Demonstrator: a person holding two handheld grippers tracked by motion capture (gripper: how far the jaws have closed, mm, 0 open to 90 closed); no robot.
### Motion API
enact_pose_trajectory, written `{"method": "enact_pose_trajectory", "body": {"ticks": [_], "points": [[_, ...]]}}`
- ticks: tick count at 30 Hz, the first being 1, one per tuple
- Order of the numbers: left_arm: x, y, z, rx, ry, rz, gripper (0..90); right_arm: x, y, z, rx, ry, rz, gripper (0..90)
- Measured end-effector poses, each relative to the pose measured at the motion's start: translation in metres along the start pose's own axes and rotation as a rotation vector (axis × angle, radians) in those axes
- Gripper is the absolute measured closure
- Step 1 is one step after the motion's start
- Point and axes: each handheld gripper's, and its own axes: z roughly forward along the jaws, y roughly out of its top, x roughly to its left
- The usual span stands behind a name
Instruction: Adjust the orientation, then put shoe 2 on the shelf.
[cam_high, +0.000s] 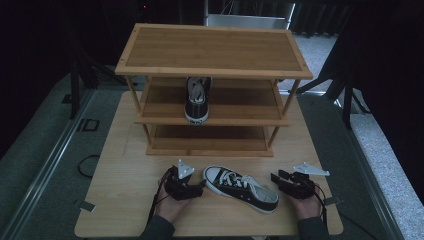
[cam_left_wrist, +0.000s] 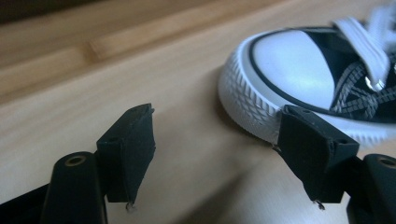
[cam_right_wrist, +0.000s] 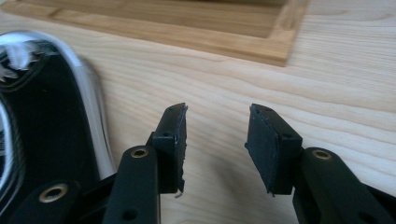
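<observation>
**Second sneaker waits on the table while both grippers close in on it**

Dark curtains and grey floor surround a pale wooden table (cam_high: 125, 200), and on its far half stands a three-tier bamboo shoe rack (cam_high: 212, 50). One black sneaker (cam_high: 197, 102) already sits on the rack's middle shelf, toe pointing toward the person. Its mate, the loose black-and-white sneaker (cam_high: 241, 188), lies on the table in front of the rack, upright on its sole, toe toward the left and heel toward the right.

The left gripper (cam_high: 197, 189) sits just beside the toe cap. In the left gripper view its jaws stand wide apart with only bare table between them, and one pad is close against the ribbed white toe bumper (cam_left_wrist: 247, 107); whether it touches, I cannot tell. The right gripper (cam_high: 276, 178) rests near the heel end. In the right gripper view its jaws are also apart, roughly half open, gripping nothing, with the shoe's side wall off to their left.

Judging from the pair split between shelf and table, the step in hand is the approach to the loose shoe, with no grasp made yet. The next move likely calls for one gripper to get its pads astride a firm part, such as the heel collar or the sidewall, and clamp before lifting toward the shelf beside the first shoe.
</observation>
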Motion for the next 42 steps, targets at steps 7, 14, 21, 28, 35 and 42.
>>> {"method": "enact_pose_trajectory", "body": {"ticks": [7,14,21,28,35,42], "points": [[0.005,0.019,0.022,-0.006,0.006,-0.029,30.8,0.01,0.004,-0.006,-0.006,0.013,-0.011,70.2],[0.004,0.031,0.034,0.005,-0.017,-0.046,31.0,0.022,0.009,-0.013,-0.011,0.045,-0.013,71.2],[0.018,0.022,0.019,-0.002,-0.008,-0.069,31.6,0.05,0.013,-0.025,-0.011,0.063,-0.06,68.2],[0.042,0.001,-0.005,-0.02,0.047,-0.097,33.1,0.074,0.019,-0.033,-0.031,0.08,-0.112,65.8],[0.052,-0.006,-0.018,-0.036,0.052,-0.149,33.4,0.089,0.025,-0.038,-0.053,0.124,-0.129,66.4],[0.051,-0.012,-0.031,-0.044,0.051,-0.153,33.3,0.097,0.026,-0.039,-0.043,0.144,-0.144,69.1]]}}
